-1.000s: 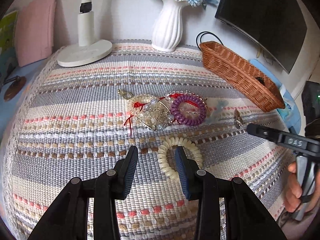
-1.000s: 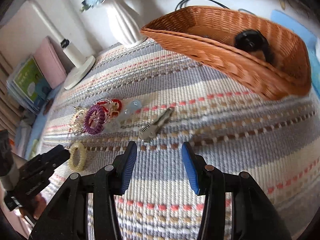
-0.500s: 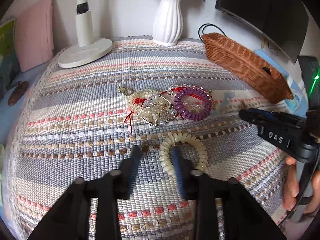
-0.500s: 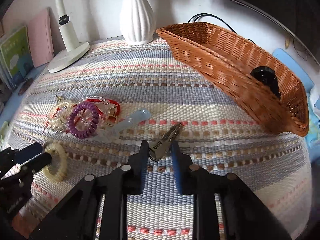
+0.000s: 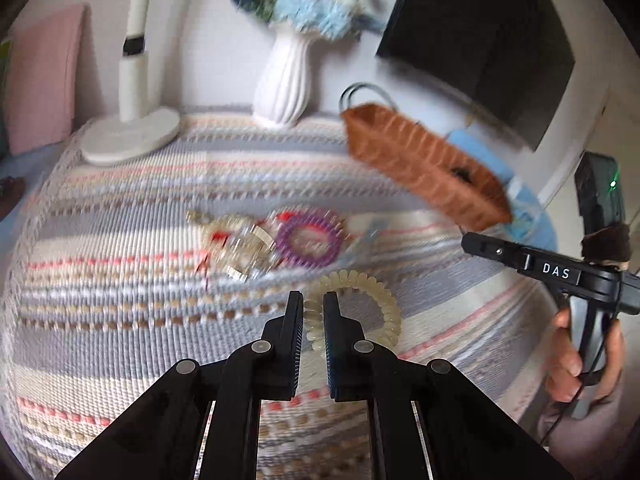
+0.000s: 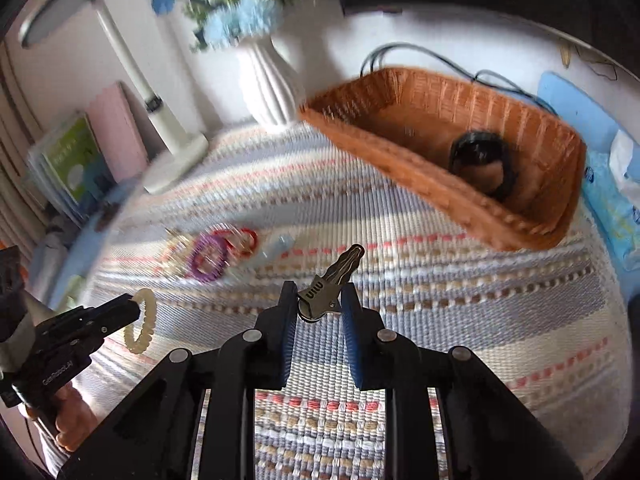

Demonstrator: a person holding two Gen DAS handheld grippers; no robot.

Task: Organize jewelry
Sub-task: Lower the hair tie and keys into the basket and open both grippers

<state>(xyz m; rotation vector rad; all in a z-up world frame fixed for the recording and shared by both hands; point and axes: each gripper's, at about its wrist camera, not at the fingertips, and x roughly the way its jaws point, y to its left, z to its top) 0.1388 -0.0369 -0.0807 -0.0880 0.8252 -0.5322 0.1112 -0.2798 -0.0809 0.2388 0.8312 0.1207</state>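
we have one black ring in the basket at 1 o'clock. our left gripper pinches the cream coil bracelet, our right gripper clamps the metal clip; the jewelry pile remains at 11 o'clock.

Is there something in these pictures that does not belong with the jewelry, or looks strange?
Yes: the right gripper holds a metal key, which is not jewelry. The basket already holds a black coil tie, while the left gripper grips a cream one.
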